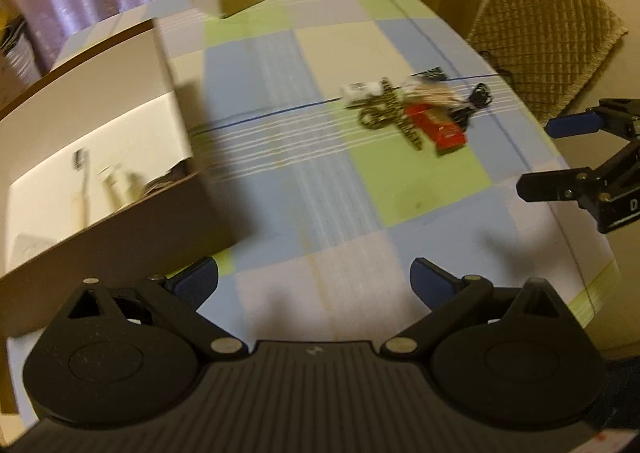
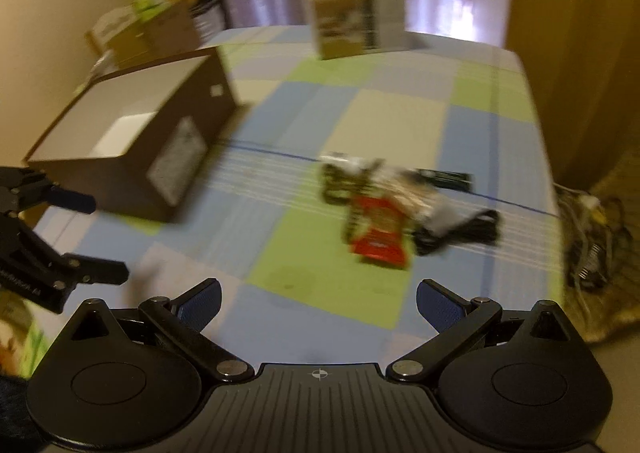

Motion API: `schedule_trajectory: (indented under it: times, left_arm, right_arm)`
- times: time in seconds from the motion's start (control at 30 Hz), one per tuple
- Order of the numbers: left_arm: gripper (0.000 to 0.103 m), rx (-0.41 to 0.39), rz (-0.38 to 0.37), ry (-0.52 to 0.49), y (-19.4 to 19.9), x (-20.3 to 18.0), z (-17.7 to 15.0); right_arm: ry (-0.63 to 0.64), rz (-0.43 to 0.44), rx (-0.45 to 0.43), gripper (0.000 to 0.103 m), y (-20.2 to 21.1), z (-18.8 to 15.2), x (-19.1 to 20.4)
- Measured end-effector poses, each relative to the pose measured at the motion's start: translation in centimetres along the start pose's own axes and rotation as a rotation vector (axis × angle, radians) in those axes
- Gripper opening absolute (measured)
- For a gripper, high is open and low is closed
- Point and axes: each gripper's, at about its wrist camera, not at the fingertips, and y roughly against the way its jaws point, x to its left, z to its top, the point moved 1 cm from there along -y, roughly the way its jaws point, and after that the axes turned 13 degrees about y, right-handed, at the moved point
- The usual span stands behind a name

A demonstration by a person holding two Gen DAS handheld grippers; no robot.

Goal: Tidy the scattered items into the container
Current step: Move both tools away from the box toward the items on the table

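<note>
Box [image 1: 120,189] contents visible from left wrist only

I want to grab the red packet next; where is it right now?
The red packet lies on the checked tablecloth at the near edge of the small pile, right of the open brown box, with black cables on its right.
</note>
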Motion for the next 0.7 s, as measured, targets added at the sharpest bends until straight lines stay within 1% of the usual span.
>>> schedule_trajectory:
  times: [0.13,0.3,0.57,0.7]
  left_arm:
    - [0.098,-0.006,-0.027,-0.014,-1.8,-1.9,1.1]
    - [0.095,-0.017,-0.046,-0.017,-4.0,-3.8,2.7]
    - [0.094,-0.056,-0.064,-0.03,-7.6,-6.3,5.7]
    - [0.089,-0.064,-0.064,-0.029,-9.6,-7.0,7.0]
  right_arm:
    - [-0.054,-0.056,-0.003,0.101,-0.4,-1.1,-2.4]
    - [-0.079,-0.08,0.002,0.101,-1.4,-1.9,-4.8]
    - [-0.111,-0.092,0.0,0.101,-3.6,-1.5,-8.7]
    - [-0.113,-0.095,-0.003,0.101,-4.6,-0.8,-10.4]
